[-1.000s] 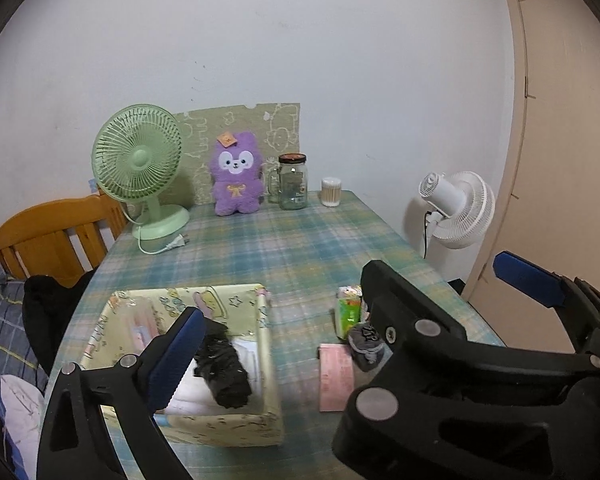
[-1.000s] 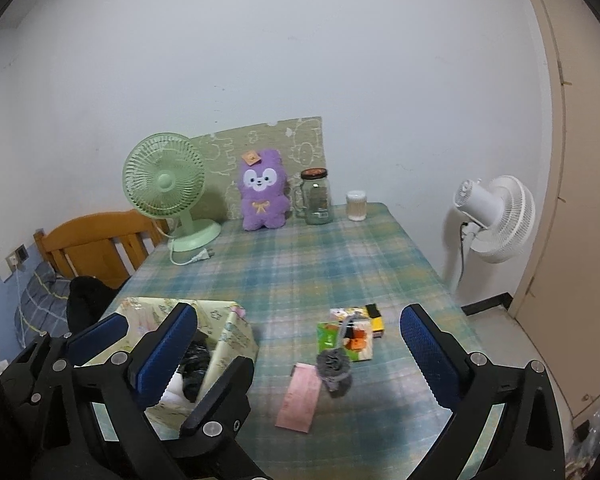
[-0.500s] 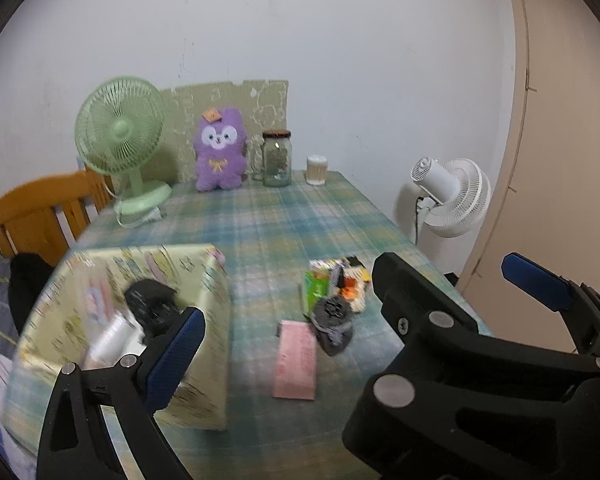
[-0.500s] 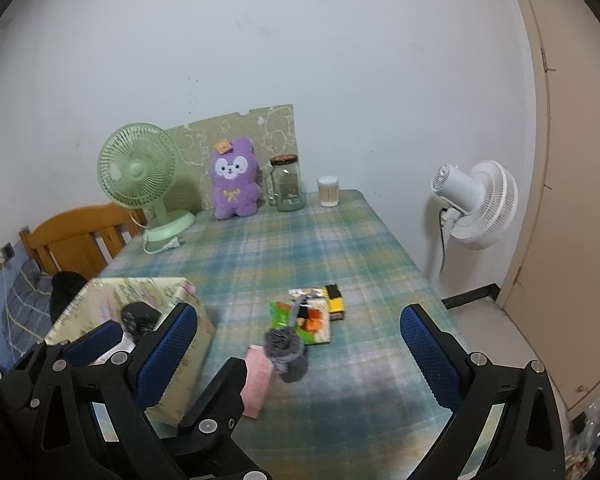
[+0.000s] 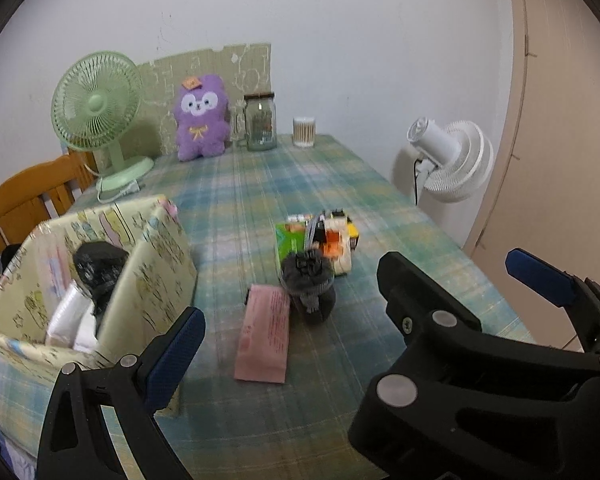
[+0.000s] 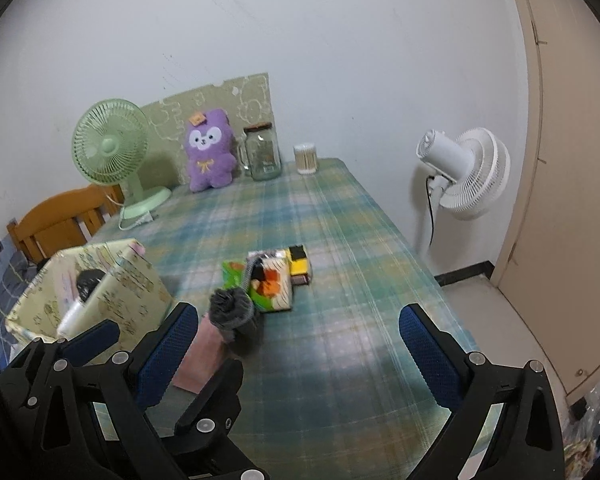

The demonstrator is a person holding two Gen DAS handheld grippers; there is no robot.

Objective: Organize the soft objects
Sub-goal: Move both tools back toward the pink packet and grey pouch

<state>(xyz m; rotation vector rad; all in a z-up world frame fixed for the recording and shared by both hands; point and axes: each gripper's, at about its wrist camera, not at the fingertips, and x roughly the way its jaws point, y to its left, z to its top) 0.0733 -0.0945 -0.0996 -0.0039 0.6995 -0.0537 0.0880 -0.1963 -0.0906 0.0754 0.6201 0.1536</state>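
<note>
Plaid cloth covers the counter (image 5: 260,184), which runs back to a white wall where a green fan (image 5: 96,108), a purple plush (image 5: 200,118), a glass jar (image 5: 261,122) and a cup of cotton swabs (image 5: 304,132) stand in a row. At my near left sits a patterned fabric box (image 5: 156,268) holding a black bundle (image 5: 98,264) and white folded items (image 5: 70,316).

My left gripper (image 5: 348,304) hangs above the counter with its jaws spread wide and empty. The rolled grey sock (image 5: 310,286) stands on the counter between those jaws, touching neither, just beside a flat pink packet (image 5: 265,338) and in front of a pile of small colourful packs (image 5: 320,240).

My right gripper (image 6: 300,348) is also wide apart and holds nothing. From its view the grey sock (image 6: 234,312) sits just ahead of its left finger (image 6: 164,356), apart from it.
</note>
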